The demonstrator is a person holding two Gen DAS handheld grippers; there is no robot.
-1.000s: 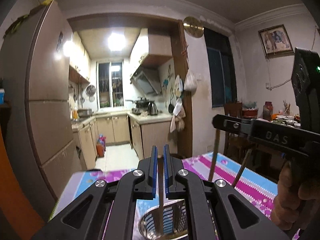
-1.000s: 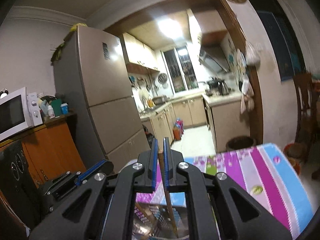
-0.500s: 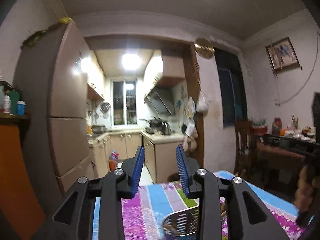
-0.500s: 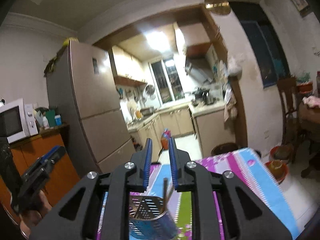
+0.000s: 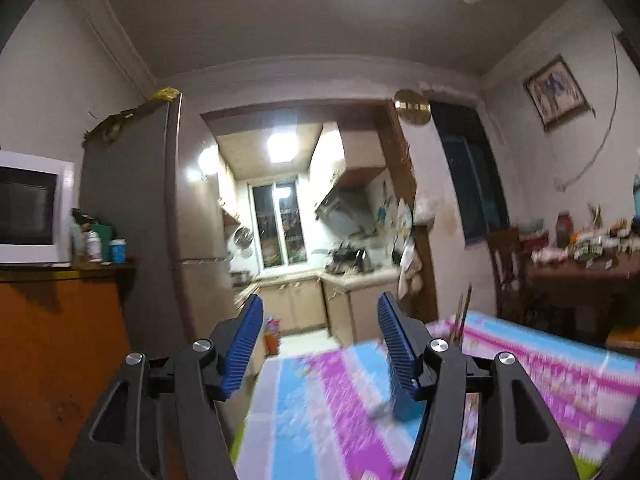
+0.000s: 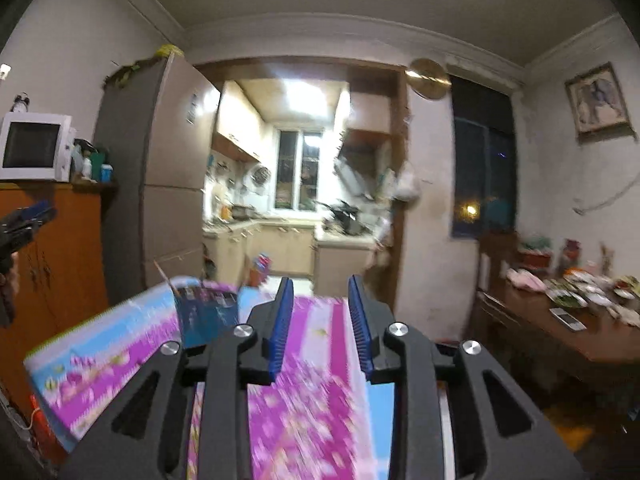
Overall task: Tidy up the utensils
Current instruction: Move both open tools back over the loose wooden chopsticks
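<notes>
While both grippers hang above the counter with its pink, blue and white flowered cloth, the left gripper gapes wide and holds nothing, and the right gripper stands parted and bare. In the right wrist view, the perforated metal utensil holder sits blurred toward the counter's far left edge, thin wooden chopsticks leaning out of it.

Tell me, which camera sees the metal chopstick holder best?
The right wrist view: the chopstick holder stands whole, though blurred, on the tablecloth. The left wrist view shows only chopsticks behind a finger.
</notes>
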